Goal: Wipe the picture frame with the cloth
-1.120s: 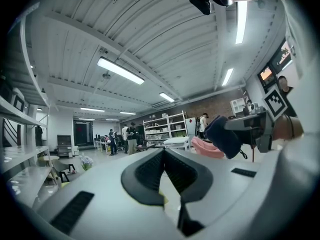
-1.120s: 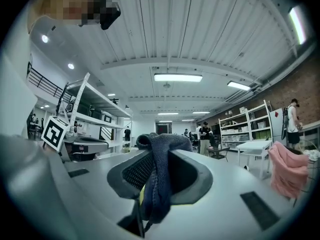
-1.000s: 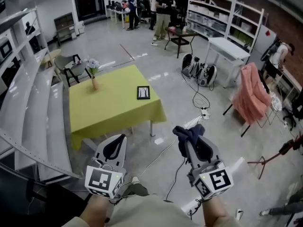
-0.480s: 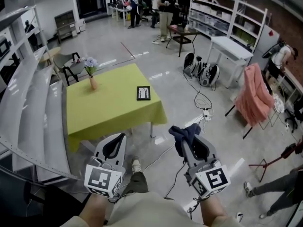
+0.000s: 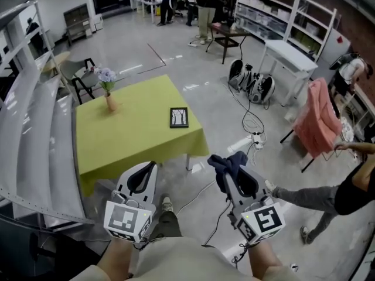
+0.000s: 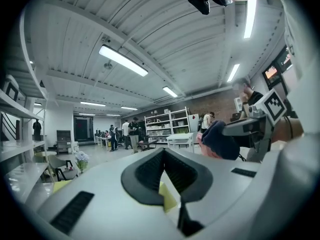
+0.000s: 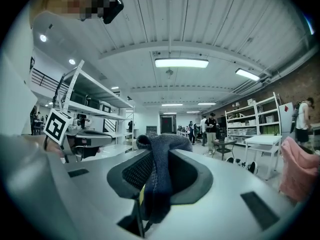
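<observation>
A small black picture frame (image 5: pixel 179 117) lies flat near the right edge of a table with a yellow-green cloth (image 5: pixel 129 136), some way ahead of both grippers. My right gripper (image 5: pixel 228 170) is shut on a dark blue cloth (image 5: pixel 228 163), which bunches up out of the jaws (image 7: pixel 159 159). My left gripper (image 5: pixel 144 171) is shut with nothing in it (image 6: pixel 167 181). Both are held low in front of me, short of the table's near edge. The frame does not show in either gripper view.
A vase of flowers (image 5: pixel 107 84) stands at the table's far left. White shelving (image 5: pixel 29 133) runs along the left. Cables (image 5: pixel 249 124) and bags (image 5: pixel 251 84) lie on the floor to the right. A pink cloth (image 5: pixel 316 119) hangs nearby, and a person (image 5: pixel 345 186) reaches in at right.
The table and frame have come nearer as I walk forward. A person has moved in at the lower right. Both grippers hold the same pose.
</observation>
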The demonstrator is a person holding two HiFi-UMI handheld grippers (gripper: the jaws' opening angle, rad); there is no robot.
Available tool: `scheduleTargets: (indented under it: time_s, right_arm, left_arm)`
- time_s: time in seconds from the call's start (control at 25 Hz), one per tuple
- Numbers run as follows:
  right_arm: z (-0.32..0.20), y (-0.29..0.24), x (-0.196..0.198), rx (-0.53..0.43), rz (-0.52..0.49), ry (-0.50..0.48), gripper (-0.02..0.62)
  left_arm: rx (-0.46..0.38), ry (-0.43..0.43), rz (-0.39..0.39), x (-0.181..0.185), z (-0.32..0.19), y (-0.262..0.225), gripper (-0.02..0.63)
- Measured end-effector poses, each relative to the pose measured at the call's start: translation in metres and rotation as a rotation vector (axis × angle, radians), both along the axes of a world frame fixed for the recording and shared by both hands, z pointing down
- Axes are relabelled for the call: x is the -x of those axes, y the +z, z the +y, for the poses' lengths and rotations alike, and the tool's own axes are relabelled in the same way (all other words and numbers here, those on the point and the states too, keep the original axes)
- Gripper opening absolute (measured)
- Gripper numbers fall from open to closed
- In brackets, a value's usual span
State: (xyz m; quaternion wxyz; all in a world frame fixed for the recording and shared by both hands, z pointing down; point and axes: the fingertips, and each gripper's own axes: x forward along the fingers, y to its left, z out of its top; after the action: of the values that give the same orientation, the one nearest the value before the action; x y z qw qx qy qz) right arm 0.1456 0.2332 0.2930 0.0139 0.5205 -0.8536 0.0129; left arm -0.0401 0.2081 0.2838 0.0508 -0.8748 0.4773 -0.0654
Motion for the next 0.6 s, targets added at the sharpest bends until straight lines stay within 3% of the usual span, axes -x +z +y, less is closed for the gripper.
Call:
scheduleTargets:
  time_s: [0.6]
  right_arm:
    - [-0.195,-0.006,0.070,0.105,0.012,0.022,0.103]
  left_arm:
    - [0.110,0.061,-0.004,0.060,-0.188,0.002,0.008]
